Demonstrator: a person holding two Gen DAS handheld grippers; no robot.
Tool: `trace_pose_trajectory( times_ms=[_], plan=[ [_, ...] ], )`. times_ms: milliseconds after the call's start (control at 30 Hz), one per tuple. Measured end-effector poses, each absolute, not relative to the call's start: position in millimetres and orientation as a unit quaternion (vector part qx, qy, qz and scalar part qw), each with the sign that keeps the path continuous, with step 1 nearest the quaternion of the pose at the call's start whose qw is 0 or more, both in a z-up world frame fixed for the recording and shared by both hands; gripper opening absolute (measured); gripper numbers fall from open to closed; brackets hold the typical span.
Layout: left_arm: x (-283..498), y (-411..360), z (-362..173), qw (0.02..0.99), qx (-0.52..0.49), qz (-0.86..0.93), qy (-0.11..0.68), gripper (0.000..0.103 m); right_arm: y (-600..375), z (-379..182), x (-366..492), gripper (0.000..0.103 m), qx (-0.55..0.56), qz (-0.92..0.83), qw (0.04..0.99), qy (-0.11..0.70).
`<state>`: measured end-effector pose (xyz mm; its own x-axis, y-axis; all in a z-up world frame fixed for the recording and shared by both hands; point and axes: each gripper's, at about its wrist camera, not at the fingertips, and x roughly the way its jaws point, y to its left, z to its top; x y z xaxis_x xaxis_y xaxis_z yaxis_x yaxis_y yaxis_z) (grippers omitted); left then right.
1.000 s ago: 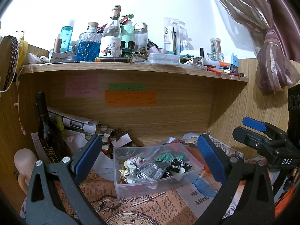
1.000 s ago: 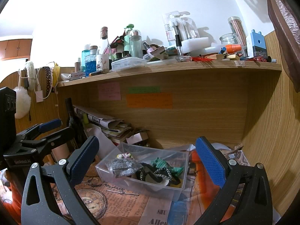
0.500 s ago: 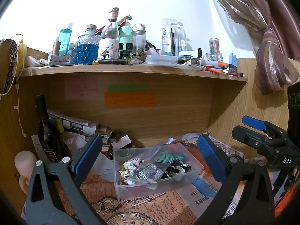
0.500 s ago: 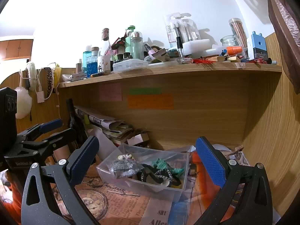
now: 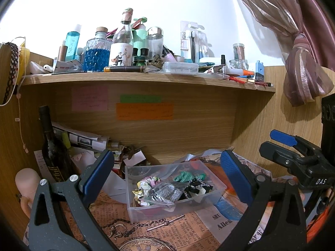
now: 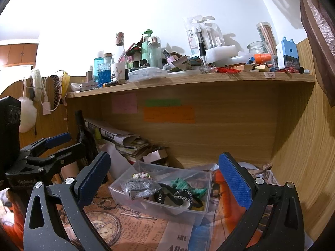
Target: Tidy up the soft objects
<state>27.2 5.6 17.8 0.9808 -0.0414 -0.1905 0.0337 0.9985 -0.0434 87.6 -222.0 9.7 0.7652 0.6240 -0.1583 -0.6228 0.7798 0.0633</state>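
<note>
lying in the clear bin [image 5: 173, 205] between both spread grippers, scrunchies [image 6: 180, 190].

Readable in few places only. "DAS" in white on the black body of the right gripper [image 5: 297, 159], at the right edge of the left wrist view. "harks", reading vertically, on the toothbrush blister pack [image 5: 189, 39] standing on the shelf [image 5: 146, 79]; same word on it from the right wrist view [image 6: 194, 35]. "SHU" and "Alle…" in bold on the newspaper [image 5: 219, 221] spread over the desk, near its front edge. Handwriting on the pink note [image 5: 90, 98], green note [image 5: 140, 98] and orange note [image 5: 144, 111] on the back panel too faint to read.
</note>
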Motion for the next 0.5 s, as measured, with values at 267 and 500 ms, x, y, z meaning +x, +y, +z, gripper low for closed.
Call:
trace_pose_trajectory(
  times_ms=[267,500],
  plan=[
    [27.3,4.5,17.3,0.995,-0.019,-0.020,0.096,0.103,-222.1,9.6,87.5,0.103,0.003,0.333,0.939,0.085],
    [26.2,-0.5,16.3,0.995,-0.013,-0.021,0.095,0.103,-221.3,9.2,87.4,0.103,0.003,0.333,0.939,0.085]
  ],
)
